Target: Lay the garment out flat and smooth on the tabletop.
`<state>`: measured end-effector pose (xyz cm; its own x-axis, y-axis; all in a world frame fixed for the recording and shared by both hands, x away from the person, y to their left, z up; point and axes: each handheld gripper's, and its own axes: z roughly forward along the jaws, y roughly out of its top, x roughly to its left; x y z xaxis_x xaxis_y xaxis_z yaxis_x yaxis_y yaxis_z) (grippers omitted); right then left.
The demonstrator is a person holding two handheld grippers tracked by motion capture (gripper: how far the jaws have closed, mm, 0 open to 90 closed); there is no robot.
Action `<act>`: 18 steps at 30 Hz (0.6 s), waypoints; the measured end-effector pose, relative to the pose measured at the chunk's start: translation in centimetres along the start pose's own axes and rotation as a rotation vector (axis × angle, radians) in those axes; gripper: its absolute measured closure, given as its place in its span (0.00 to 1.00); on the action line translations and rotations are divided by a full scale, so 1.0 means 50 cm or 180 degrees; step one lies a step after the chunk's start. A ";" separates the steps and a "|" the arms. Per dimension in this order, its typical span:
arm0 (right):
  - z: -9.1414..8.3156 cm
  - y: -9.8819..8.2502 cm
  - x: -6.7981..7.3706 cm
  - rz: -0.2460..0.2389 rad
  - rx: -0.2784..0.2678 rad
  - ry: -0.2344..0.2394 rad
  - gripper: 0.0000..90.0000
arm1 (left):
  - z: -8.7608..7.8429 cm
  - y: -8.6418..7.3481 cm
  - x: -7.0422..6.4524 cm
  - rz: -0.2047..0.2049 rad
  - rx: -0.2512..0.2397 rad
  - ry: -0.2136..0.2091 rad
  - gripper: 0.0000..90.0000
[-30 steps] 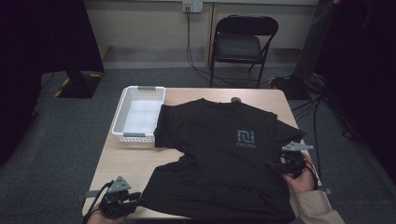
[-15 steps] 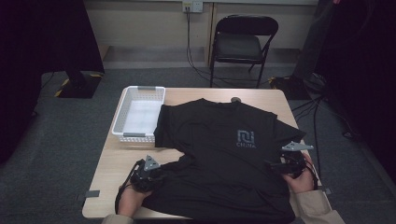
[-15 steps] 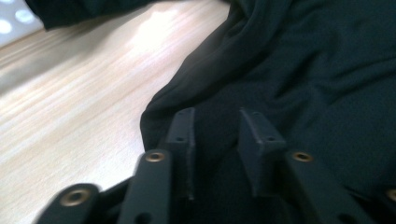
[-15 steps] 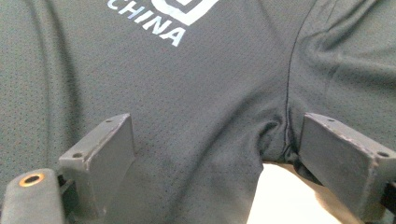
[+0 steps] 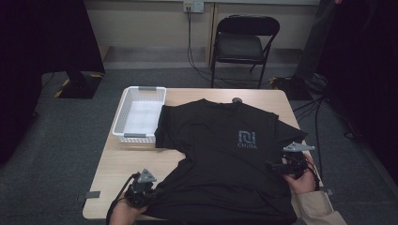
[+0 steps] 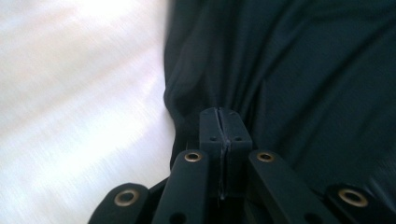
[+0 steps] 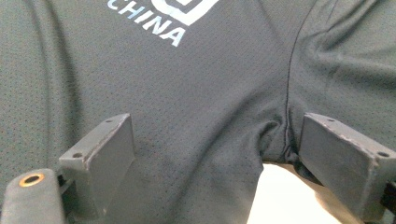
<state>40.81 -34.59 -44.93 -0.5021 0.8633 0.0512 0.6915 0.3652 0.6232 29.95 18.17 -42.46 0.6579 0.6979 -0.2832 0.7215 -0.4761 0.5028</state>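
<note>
At the near left edge of the surface [image 5: 117,164], the left tool [image 6: 219,122] has just been closing, and its jaws now pinch the hem edge of the black T-shirt [image 5: 225,159]. The right tool [image 7: 212,154] stands wide apart astride the shirt's underarm seam, hand low at the right edge. Farther off sits a white basket [image 5: 140,115].

Dim room with dark edges; left gripper view blurred, its tabletop glaring.

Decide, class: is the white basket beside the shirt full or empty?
Empty. The high view shows the white basket's bare floor with nothing in it; the black T-shirt lies beside it.
</note>
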 end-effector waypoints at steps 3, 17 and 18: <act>0.000 0.000 0.000 0.0001 0.0001 0.0000 0.11 | -0.010 -0.017 -0.012 0.0029 0.0006 -0.0055 0.99; 0.000 0.000 0.000 0.0001 0.0001 0.0001 0.11 | 0.036 0.088 -0.021 0.0225 -0.0623 0.0439 0.68; 0.000 0.000 0.000 -0.0001 0.0001 0.0000 0.11 | 0.047 0.101 -0.022 0.0243 -0.0611 0.0428 0.69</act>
<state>40.81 -34.60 -44.93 -0.5022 0.8632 0.0512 0.6915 0.3654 0.6231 33.37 13.72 -41.55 0.6649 0.7349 -0.1337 0.6081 -0.4287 0.6681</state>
